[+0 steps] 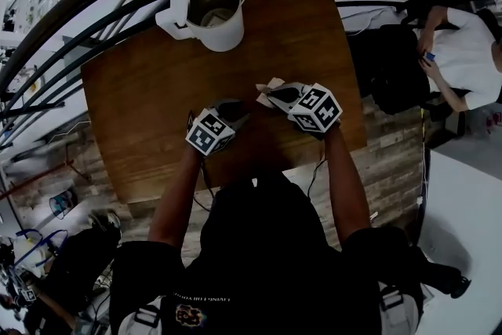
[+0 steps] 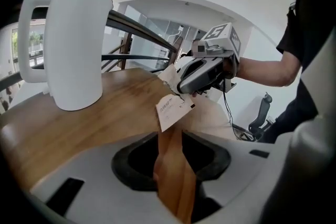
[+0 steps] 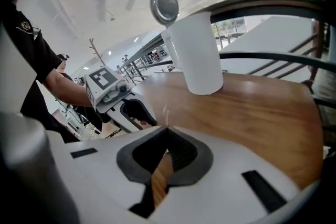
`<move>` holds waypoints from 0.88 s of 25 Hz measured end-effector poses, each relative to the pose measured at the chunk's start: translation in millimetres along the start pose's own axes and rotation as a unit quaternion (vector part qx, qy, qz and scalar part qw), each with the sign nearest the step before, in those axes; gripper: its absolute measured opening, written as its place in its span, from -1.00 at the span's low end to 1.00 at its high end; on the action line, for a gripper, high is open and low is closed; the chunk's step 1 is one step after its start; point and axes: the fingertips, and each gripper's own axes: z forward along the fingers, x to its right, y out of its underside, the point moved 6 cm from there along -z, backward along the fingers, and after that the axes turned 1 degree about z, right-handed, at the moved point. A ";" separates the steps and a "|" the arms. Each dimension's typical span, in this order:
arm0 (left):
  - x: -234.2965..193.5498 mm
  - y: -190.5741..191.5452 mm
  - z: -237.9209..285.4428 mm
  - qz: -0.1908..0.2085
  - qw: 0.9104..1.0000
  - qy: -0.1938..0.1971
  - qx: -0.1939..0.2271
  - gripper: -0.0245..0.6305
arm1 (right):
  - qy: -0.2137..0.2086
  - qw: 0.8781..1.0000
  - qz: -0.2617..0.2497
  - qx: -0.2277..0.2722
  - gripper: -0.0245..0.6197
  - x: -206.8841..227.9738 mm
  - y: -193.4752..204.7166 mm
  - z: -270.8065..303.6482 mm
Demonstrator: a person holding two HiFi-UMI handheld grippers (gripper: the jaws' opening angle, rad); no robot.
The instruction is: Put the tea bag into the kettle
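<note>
The white kettle [image 1: 213,18] stands at the table's far edge with its lid [image 3: 164,5] swung up. My right gripper [image 1: 276,96] is shut on the tea bag [image 1: 269,88], a pale paper packet held a little above the wood. In the left gripper view the printed packet [image 2: 173,108] hangs from the right gripper [image 2: 185,89]. A thin white edge [image 3: 165,113] sticks up from the right gripper's closed tips [image 3: 167,129]. My left gripper [image 1: 235,111] is open just below the packet; its jaws [image 2: 170,136] stand apart with only wood between them.
The wooden table [image 1: 149,98] is small, with dark curved railings [image 1: 86,20] behind the kettle. A person in a white shirt [image 1: 463,51] sits at the right beyond a black bag [image 1: 392,67]. Cables hang off the table's near edge.
</note>
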 end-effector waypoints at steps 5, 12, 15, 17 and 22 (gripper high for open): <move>1.3 -16.2 2.8 -0.010 1.000 0.021 0.012 -0.42 | 0.006 0.999 -0.038 0.021 -0.88 -6.7 -26.8 -24.1; 7.9 -44.0 5.8 0.128 0.990 -0.061 -0.004 -0.35 | 0.002 0.998 -0.058 0.032 -0.88 -15.1 -49.1 -32.6; 5.2 -50.3 4.1 0.160 0.982 -0.105 0.002 -0.35 | 0.001 0.998 -0.060 0.035 -0.88 -17.4 -54.1 -31.5; 5.0 -54.0 1.7 0.177 0.976 -0.129 0.007 -0.35 | 0.000 0.997 -0.063 0.033 -0.88 -19.1 -55.5 -31.0; 5.7 -60.0 -3.5 0.196 0.969 -0.150 0.016 -0.54 | -0.005 0.997 -0.066 0.033 -0.88 -23.2 -60.0 -29.0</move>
